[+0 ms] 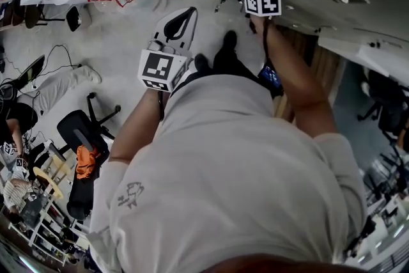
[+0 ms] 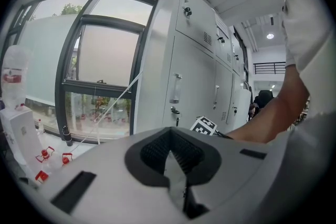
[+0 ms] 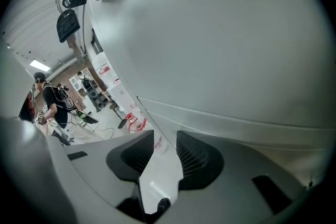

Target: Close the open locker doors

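Holding your right hand-held gripper (image 3: 165,136) with its jaws spread and nothing between them, you have the locker door (image 3: 226,50) straight ahead. Its flat panel fills the view just past the fingertips; contact cannot be judged. The door's long edge runs away toward the keys (image 3: 68,13) hanging at its lock. Your left hand-held gripper (image 2: 169,136) is clenched, empty and farther back. Pushing forward looks right, and open floor (image 1: 128,29) lies to your left.
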Demonstrator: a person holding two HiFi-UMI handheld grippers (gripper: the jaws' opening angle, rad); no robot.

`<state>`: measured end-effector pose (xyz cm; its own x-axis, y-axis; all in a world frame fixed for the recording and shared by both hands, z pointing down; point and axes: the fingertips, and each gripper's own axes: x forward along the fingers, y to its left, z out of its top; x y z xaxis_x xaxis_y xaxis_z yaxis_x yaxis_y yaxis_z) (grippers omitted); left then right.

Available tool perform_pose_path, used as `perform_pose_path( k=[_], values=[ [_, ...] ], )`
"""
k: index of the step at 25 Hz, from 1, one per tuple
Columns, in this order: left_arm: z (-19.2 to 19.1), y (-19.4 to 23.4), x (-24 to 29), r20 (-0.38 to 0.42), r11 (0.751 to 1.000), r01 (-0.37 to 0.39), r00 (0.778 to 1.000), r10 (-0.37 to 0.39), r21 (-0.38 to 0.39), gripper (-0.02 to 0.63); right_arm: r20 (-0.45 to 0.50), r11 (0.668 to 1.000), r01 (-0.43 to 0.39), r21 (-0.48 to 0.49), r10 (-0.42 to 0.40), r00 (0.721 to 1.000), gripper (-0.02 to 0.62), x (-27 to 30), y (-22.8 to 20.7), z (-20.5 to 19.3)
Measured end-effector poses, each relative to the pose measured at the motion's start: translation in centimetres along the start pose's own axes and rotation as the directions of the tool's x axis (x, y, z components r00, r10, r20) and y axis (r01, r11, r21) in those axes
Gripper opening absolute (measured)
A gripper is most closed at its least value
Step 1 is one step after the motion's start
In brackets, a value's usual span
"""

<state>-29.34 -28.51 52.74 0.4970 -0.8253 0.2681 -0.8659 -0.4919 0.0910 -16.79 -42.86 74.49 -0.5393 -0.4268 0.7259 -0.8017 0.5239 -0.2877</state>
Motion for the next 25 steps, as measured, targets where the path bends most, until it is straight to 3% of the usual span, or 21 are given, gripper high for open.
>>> perform_pose_path(
  k=[13,21,25],
  values=[
    [-0.2,-0.4,-1.1,0.004,1.0,-0.003,1.0,0.003,0.003,-0.005,0.039,1.0,-0.019,-0.009,0.019,0.999,0.133,-2.0,1.3,-0.4],
    [0.0,-1.5,-2.4,0.005,1.0,0.023,1.0,-0.023,-0.001,-0.005,0.178,0.999,-0.047,-0.01,0.048,0.983,0.133,-8.5,3.3,0.7],
    [1.0,-2.3,-2.9,0.038,0.999,0.039,0.998,-0.04,0.022,-0.005,0.259,0.996,-0.054,-0.068,0.07,0.963,0.133,-12.9,5.7,1.9]
  ],
)
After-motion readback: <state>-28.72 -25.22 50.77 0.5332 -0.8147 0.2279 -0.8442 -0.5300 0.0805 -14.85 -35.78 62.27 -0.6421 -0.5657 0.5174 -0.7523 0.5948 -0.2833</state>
